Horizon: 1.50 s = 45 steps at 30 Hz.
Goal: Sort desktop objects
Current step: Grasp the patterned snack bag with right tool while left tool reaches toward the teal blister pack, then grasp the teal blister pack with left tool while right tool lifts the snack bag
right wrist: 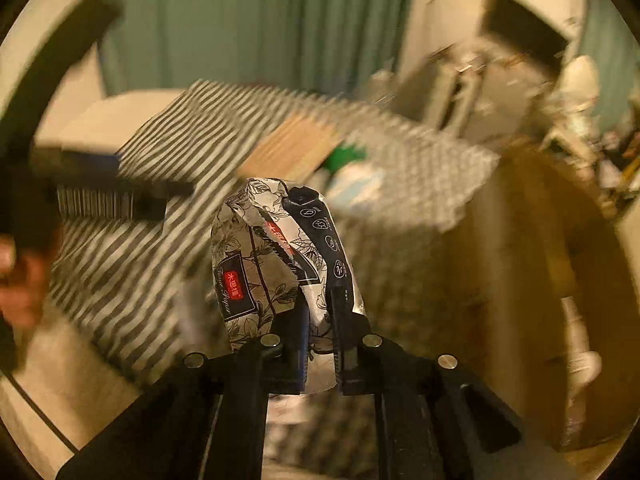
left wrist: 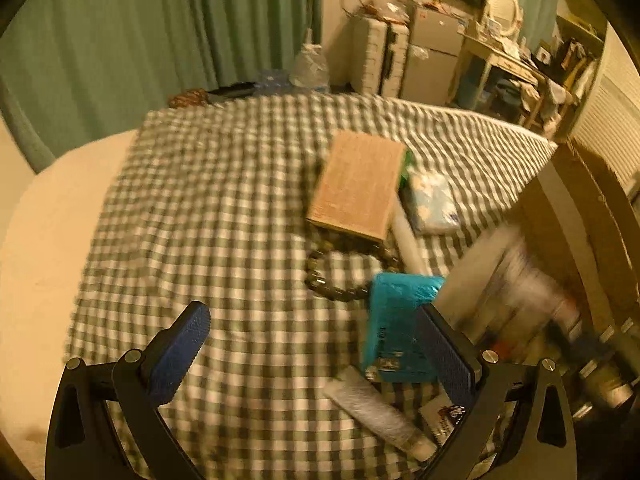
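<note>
Your left gripper [left wrist: 316,344] is hanging over the near part of the green checked cloth [left wrist: 224,208] with its blue-padded fingers [left wrist: 180,356] spread wide apart and nothing between them. Your right gripper [right wrist: 320,344] is clamping a floral black-and-white tissue pack [right wrist: 276,256] between its two fingers, which are pressing into the pack's near end so that it is standing up ahead of the camera.

Only the left wrist view is giving you a clear look at the things lying on the cloth. A tan cardboard box [left wrist: 358,184] is sitting toward the far middle, with a dark bead bracelet [left wrist: 340,276] curling out from under its near edge. Just right of the box a pale blue patterned packet [left wrist: 434,202] is lying flat, and a white tube [left wrist: 408,240] is running between them. Nearer, a teal packet [left wrist: 396,336] is lying just beside your right-hand finger, and a grey tube [left wrist: 380,412] is lying below it. At the far right edge a blurred jumble of bottles [left wrist: 536,300] is showing beside a cardboard carton wall [left wrist: 576,216].

The right wrist view is heavily smeared by motion, so the cloth [right wrist: 160,168] and box [right wrist: 296,148] are showing only as streaks. It is showing you what the other view cannot: the held pack, the left gripper [right wrist: 100,184] from the side at far left, and part of your left hand [right wrist: 24,280] behind it.
</note>
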Tool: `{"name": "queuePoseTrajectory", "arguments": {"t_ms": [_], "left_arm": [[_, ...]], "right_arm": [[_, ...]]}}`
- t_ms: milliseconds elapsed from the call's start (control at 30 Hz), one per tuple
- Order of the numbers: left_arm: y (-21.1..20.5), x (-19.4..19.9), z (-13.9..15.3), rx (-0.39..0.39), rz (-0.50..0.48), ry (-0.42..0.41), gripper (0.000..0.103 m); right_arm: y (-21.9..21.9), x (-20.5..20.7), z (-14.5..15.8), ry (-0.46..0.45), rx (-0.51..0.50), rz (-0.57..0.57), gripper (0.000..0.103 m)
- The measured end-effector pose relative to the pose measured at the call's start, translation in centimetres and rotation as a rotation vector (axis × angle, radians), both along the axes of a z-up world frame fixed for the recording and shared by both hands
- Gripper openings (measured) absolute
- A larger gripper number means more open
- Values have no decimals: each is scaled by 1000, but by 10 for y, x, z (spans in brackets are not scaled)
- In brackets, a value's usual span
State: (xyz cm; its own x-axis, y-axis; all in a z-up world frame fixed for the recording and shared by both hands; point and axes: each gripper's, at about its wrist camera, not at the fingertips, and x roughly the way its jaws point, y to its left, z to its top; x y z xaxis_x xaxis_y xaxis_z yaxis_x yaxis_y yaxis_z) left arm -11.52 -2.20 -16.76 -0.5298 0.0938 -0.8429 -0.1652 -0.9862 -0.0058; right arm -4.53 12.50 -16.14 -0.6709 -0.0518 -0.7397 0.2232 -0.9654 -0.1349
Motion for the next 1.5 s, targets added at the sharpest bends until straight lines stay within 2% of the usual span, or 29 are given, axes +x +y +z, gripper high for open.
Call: {"name": "queuePoseTrajectory", "arguments": {"t_ms": [167, 300, 433, 467, 500, 533, 600, 833, 1000, 1133, 1233, 1300, 1500], "left_arm": [[30, -3, -24, -32, -88, -28, 103], [56, -6, -48, -18, -183, -97, 103], [67, -15, -76, -9, -205, -206, 103], [68, -17, -81, 9, -207, -232, 100], [68, -20, -86, 25, -201, -256, 83], [67, -21, -88, 18, -185, -259, 74], [62, -22, -83, 44, -162, -245, 70], [59, -10, -40, 57, -144, -93, 70], [51, 8, 13, 91, -112, 62, 70], [45, 23, 55, 77, -100, 209, 70], [35, 37, 83, 112, -63, 286, 70], [29, 51, 105, 115, -41, 352, 70], [6, 88, 152, 136, 20, 482, 70]], "right_arm": [[14, 6, 28, 164, 72, -119, 9], [27, 7, 45, 205, -16, -138, 9], [34, 8, 55, 231, -57, -133, 9], [37, 8, 58, 236, -78, -133, 9], [38, 8, 60, 242, -88, -134, 9], [39, 8, 61, 247, -93, -133, 9], [41, 11, 66, 262, -106, -135, 9], [49, 19, 87, 307, -168, -146, 9], [52, 33, 107, 366, -188, -156, 9], [53, 44, 123, 407, -210, -158, 9], [55, 53, 136, 442, -227, -159, 9], [57, 58, 144, 461, -236, -162, 9], [65, 78, 171, 514, -271, -171, 9]]}}
